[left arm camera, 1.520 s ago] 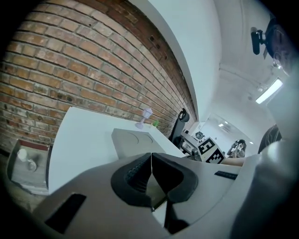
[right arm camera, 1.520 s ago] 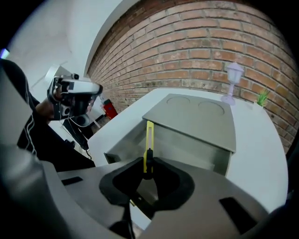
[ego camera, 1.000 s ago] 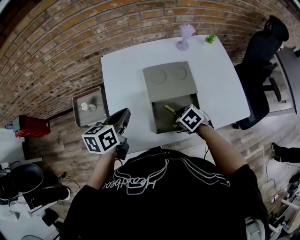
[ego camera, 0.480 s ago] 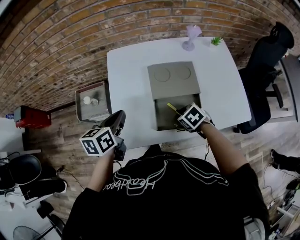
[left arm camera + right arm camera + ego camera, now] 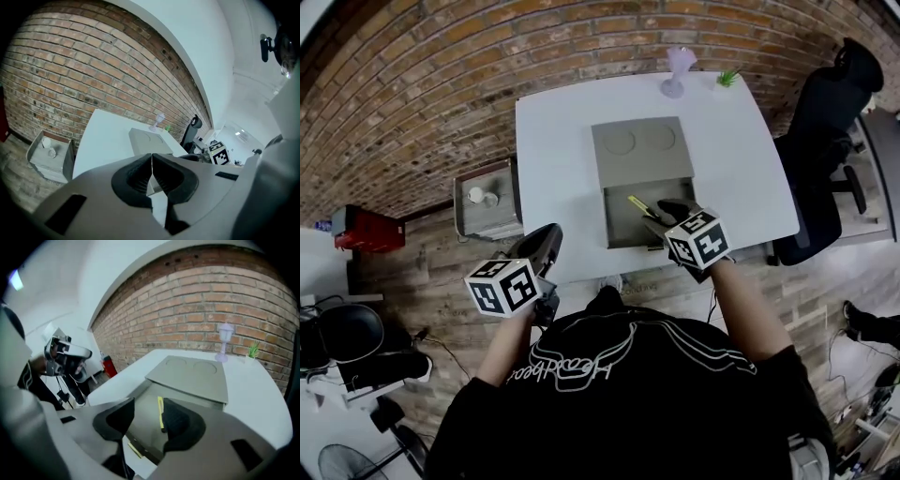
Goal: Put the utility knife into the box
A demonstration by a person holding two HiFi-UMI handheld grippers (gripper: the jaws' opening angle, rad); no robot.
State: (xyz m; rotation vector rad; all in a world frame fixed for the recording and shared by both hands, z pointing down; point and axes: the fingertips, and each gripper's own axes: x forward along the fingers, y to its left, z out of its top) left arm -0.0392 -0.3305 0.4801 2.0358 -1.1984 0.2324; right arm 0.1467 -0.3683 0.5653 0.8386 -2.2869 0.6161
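The left tongs (image 5: 151, 161) sat closed and empty off the tabletop's (image 5: 553, 159) near edge. The right tongs (image 5: 149, 409) were opening over the box (image 5: 192, 373), pinching nothing. The utility knife (image 5: 161, 413) lay loose inside. A careless pull-back could have clipped it or the near wall.

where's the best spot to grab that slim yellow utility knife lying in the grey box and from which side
Grip the slim yellow utility knife at mid-handle, jaws across its narrow width, coming straight down from above. It lies flat on the floor of the grey box, and the box walls and flat lid likely block a sideways approach.
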